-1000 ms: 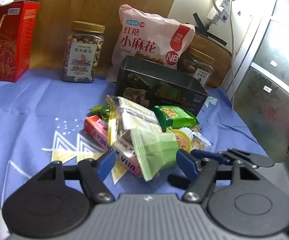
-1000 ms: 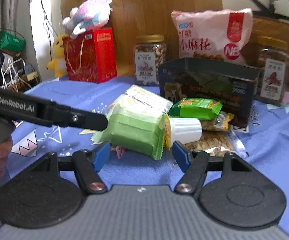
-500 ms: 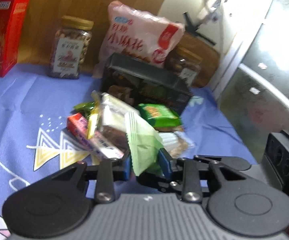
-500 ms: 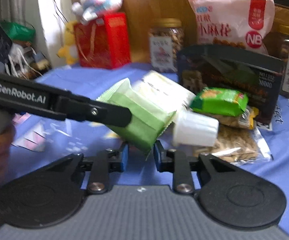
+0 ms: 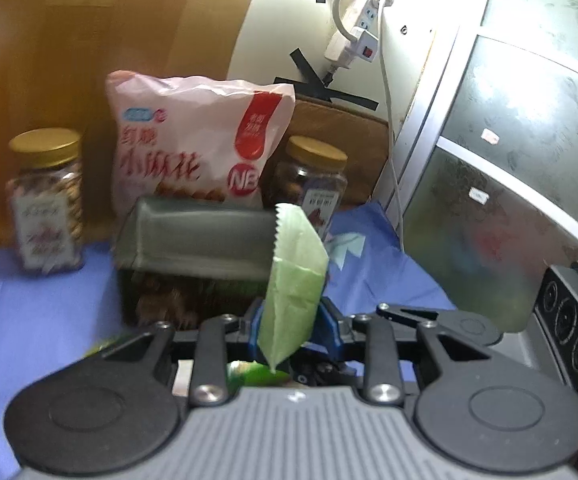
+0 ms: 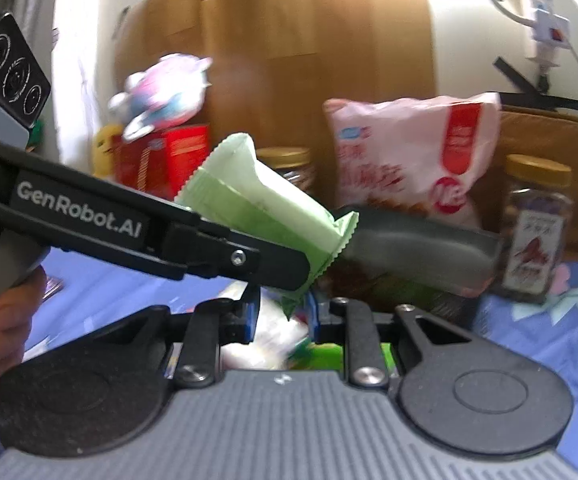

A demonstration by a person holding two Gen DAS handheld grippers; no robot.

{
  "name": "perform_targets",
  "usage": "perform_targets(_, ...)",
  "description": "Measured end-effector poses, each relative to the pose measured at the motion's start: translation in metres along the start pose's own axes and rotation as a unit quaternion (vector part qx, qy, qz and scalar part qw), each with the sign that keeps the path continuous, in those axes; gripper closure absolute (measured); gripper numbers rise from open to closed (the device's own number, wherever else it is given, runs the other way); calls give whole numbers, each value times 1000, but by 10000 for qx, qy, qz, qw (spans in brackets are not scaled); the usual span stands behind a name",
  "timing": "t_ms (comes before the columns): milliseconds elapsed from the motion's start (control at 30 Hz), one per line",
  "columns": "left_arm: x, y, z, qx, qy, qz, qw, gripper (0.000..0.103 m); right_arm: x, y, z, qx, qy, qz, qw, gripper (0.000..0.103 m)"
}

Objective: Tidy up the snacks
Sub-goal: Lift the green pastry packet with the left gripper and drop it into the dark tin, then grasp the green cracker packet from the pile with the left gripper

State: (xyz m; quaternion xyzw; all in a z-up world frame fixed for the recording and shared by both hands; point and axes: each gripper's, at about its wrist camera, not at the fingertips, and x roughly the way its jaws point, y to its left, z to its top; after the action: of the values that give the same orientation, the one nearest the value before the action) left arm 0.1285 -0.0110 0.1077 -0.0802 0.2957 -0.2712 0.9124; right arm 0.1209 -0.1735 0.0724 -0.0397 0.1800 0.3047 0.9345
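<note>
A second ago both grippers stood wide open with the green snack packet (image 5: 295,280) lying on the pile on the blue cloth (image 5: 29,320). Now the left gripper (image 5: 291,326) has narrowed onto the packet's lower end, blue pads pressed against both sides, and the packet stands on edge, lifted clear of the cloth, its serrated top in front of the dark tin box (image 5: 193,248).

In the right wrist view the left gripper's black finger (image 6: 249,258) crosses from the left edge over the same packet (image 6: 265,208), with a hand (image 6: 5,320) on its handle. The right gripper (image 6: 283,314) has closed in too — its pads sit at either side of the packet's lowest corner, though blur hides whether they press it.

The other snacks, in plain view before, now show only as blurred bits under the fingers. Behind — gold-lidded jar (image 5: 47,200), pink bag (image 5: 197,148), second jar (image 5: 313,184) — stand where they stood.
</note>
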Motion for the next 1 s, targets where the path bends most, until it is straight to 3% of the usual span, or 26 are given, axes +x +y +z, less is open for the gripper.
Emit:
perform_targets(200,65,12,37,-224,155,19,9996,74,33,-45,12,107,137,-455,9988,74)
perform_targets(367,107,23,42,-203,367,495,9979,61,50,-69,3,428,272,-823,9953,74)
perform_targets(667,65,42,15,-572,371,289,9973,52,1,-72,-18,980,-155,-564,9935,69)
perform_targets(900,74,61,-22,-1168,909,156,9889,48,1,-42,-29,682,58,-451,9966,56)
perform_targets(1000,79,59,-22,-1120,917,135,9894,41,13,-40,-35,708,369,-307,9963,49)
